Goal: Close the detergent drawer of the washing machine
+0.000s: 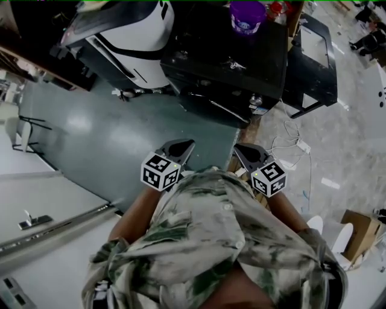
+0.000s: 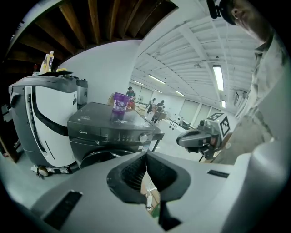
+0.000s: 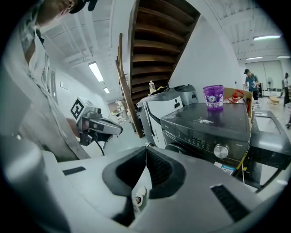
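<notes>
The black front-loading washing machine (image 1: 226, 60) stands ahead of me, and both grippers hang in the air short of it, touching nothing. Its control panel (image 2: 116, 134) has a silver dial (image 2: 144, 138), and the drawer front (image 2: 86, 132) at the panel's left end looks flush with the panel. My left gripper (image 1: 183, 146) is shut and empty, its jaws meeting at the tip (image 2: 146, 154). My right gripper (image 1: 243, 151) is likewise shut with nothing between its jaws (image 3: 146, 148). Each gripper shows in the other's view: the right gripper (image 2: 182, 140) and the left gripper (image 3: 119, 129).
A purple cup (image 1: 247, 15) stands on the washer's top. A white and black appliance (image 1: 129, 33) sits to the washer's left. A black hinged panel (image 1: 316, 60) stands at its right, with cables (image 1: 289, 142) on the floor and a cardboard box (image 1: 359, 232) further right.
</notes>
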